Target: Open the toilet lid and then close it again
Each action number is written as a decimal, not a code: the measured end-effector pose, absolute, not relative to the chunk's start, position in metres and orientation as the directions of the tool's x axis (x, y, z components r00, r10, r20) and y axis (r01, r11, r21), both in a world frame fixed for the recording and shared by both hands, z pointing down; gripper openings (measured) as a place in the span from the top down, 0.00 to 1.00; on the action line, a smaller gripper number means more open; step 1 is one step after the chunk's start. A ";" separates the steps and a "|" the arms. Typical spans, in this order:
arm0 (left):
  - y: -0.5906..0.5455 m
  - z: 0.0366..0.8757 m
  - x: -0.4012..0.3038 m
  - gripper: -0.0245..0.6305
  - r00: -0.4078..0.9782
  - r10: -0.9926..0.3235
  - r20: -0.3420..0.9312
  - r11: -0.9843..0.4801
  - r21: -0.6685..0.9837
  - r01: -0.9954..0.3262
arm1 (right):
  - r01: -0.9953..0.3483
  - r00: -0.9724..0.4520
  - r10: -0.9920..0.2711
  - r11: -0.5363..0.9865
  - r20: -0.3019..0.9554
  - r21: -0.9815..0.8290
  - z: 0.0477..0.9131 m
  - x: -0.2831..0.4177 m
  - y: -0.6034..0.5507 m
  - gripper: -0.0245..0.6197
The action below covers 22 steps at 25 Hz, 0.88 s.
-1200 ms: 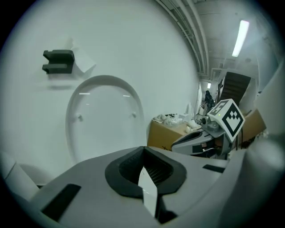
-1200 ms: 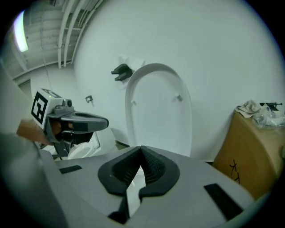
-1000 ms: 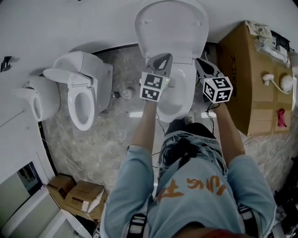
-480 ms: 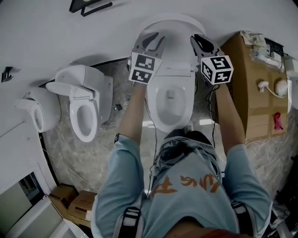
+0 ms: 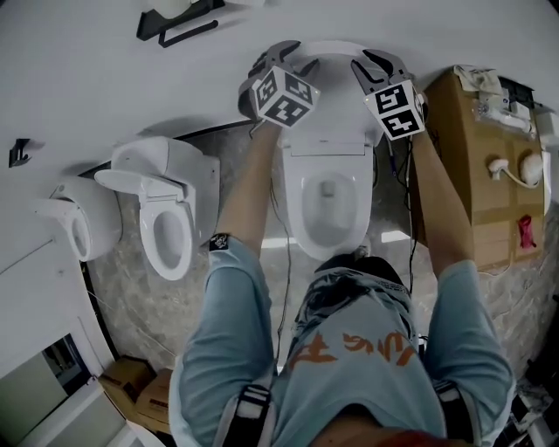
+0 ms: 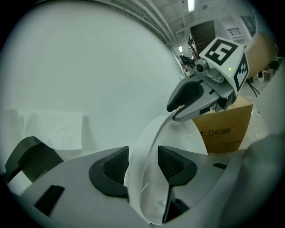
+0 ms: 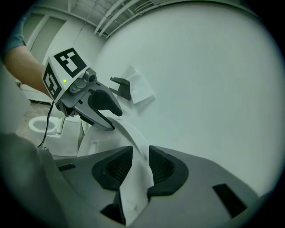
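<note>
The white toilet (image 5: 325, 196) stands in front of me with its bowl uncovered. Its lid (image 5: 330, 51) is upright against the wall, seen edge-on in the head view. My left gripper (image 5: 271, 54) is at the lid's top left edge and my right gripper (image 5: 377, 63) at its top right. In the left gripper view the lid's rim (image 6: 149, 147) lies between the opening jaws of the left gripper (image 6: 142, 162), with a gap at one pad. The right gripper (image 7: 140, 164) is opening too. The rim (image 7: 133, 138) still lies between its pads, close to both.
A second toilet (image 5: 166, 227) and a third (image 5: 74, 231) stand to the left. A large cardboard box (image 5: 472, 148) with small items on top is close on the right. A black bracket (image 5: 179, 22) hangs on the wall. Smaller boxes (image 5: 131, 384) lie at bottom left.
The lid has swung from half raised to upright against the wall. Both grippers rode up and away with it, rolled, and their jaws have parted.
</note>
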State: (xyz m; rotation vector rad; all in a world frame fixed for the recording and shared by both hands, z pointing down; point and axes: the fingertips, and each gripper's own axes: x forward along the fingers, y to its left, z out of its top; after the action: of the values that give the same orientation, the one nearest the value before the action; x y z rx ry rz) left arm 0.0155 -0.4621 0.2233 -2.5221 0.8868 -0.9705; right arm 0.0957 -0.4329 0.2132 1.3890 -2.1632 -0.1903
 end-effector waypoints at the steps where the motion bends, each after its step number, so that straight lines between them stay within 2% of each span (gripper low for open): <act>1: -0.466 0.227 0.016 0.63 0.573 -0.636 0.517 -0.770 -0.479 -0.422 | -0.788 -0.298 -0.875 0.451 0.381 0.419 0.214 0.094 -0.438 0.76; 3: -0.473 0.231 0.017 0.65 0.559 -0.636 0.533 -0.770 -0.490 -0.409 | -0.774 -0.277 -0.878 0.444 0.391 0.451 0.217 0.093 -0.447 0.76; 5: -0.475 0.231 0.018 0.76 0.555 -0.650 0.519 -0.758 -0.495 -0.425 | -0.754 -0.255 -0.885 0.435 0.389 0.493 0.218 0.095 -0.450 0.81; 12: -0.462 0.225 0.015 0.77 0.564 -0.683 0.464 -0.727 -0.505 -0.465 | -0.716 -0.265 -0.882 0.451 0.390 0.533 0.214 0.092 -0.437 0.83; 22: -0.412 0.221 0.007 0.77 0.528 -0.698 0.484 -0.713 -0.536 -0.451 | -0.680 -0.335 -0.850 0.517 0.407 0.520 0.208 0.084 -0.384 0.82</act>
State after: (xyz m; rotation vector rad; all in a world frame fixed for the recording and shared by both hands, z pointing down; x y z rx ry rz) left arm 0.0074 -0.4124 0.2206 -2.4256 0.9504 -0.9946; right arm 0.0838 -0.3840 0.2082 1.2412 -2.1119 -0.3388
